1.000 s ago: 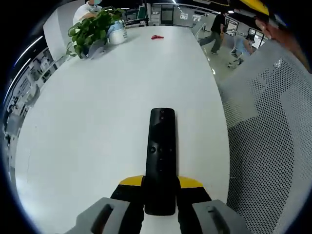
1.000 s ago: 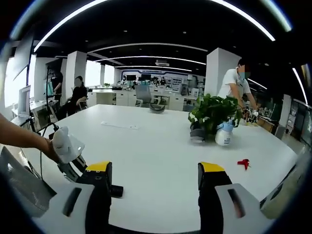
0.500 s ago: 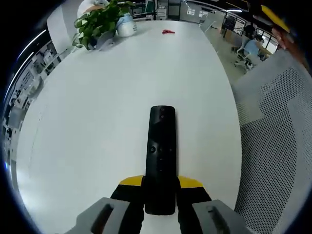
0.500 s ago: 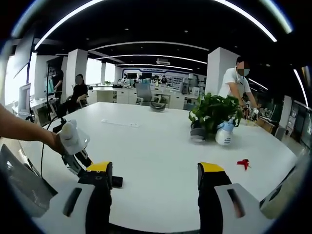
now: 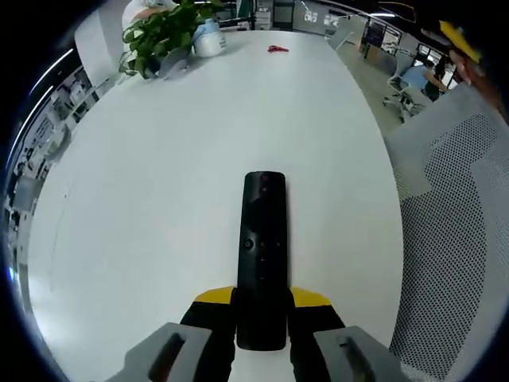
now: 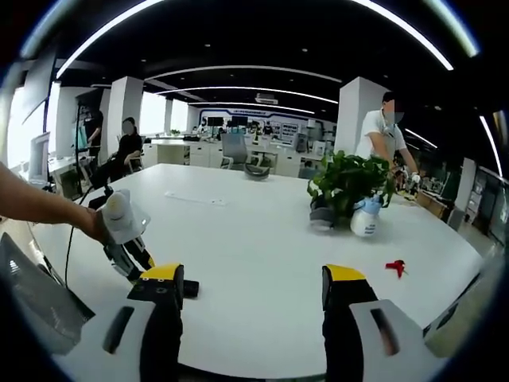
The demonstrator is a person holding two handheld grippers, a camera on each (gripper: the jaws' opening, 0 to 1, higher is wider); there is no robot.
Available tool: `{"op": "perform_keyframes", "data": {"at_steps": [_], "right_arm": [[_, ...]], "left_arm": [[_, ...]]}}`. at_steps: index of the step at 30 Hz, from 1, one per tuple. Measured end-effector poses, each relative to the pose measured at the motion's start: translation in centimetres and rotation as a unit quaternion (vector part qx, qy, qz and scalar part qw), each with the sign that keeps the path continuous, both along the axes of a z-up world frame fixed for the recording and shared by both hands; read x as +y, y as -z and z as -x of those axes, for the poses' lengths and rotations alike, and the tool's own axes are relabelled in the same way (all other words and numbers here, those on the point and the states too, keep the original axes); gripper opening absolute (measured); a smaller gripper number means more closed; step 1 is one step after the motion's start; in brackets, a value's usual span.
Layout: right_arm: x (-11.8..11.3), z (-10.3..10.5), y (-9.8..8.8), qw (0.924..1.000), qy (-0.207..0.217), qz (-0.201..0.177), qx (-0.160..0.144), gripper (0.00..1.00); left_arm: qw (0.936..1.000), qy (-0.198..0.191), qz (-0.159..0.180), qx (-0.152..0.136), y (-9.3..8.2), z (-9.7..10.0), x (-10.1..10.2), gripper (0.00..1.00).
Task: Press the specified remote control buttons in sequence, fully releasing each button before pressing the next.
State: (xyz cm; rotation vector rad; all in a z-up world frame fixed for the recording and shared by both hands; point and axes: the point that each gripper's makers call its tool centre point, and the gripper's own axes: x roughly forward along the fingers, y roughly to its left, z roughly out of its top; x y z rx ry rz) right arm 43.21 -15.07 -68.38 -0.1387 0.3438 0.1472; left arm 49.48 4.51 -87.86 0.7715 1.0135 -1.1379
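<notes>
A black remote control (image 5: 262,247) lies lengthwise between the jaws of my left gripper (image 5: 262,298), which is shut on its near end. The remote points out over the white table (image 5: 159,159). Its small buttons show near the middle and a round one near the far tip. In the right gripper view, my right gripper (image 6: 253,275) stands open above the table (image 6: 254,231), with nothing between its yellow-tipped jaws. To its left, a person's hand holds the left gripper (image 6: 131,247), and the remote's tip (image 6: 189,288) pokes out beside the right gripper's left jaw.
A potted plant (image 5: 163,36) (image 6: 347,187) and a white spray bottle (image 5: 208,40) (image 6: 365,219) stand at the far end, with a small red object (image 5: 277,49) (image 6: 396,267) nearby. A mesh chair (image 5: 461,207) is at the table's right edge. People are in the office beyond.
The left gripper view has shifted slightly, with the remote still held the same way. In the right gripper view, the left gripper has crept a little up and toward the right gripper.
</notes>
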Motion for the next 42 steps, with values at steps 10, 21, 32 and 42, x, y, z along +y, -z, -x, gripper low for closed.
{"op": "perform_keyframes", "data": {"at_steps": [10,21,32,42], "right_arm": [[0.0,0.0,0.1,1.0,0.0,0.003,0.003,0.72],[-0.1,0.0,0.2,1.0,0.001,0.005,0.006,0.71],[-0.2,0.0,0.3,0.9999,0.004,0.01,0.008,0.7],[-0.6,0.0,0.0,0.9998,0.015,0.011,0.0,0.65]], "left_arm": [[0.9999,0.012,-0.002,0.002,0.0,-1.3,0.4,0.24],[0.9996,-0.026,-0.007,0.002,0.0,-2.9,1.0,0.24],[0.999,-0.037,-0.025,0.007,0.0,-4.4,1.5,0.24],[0.999,-0.032,-0.032,0.008,0.1,-5.7,1.7,0.24]]}}
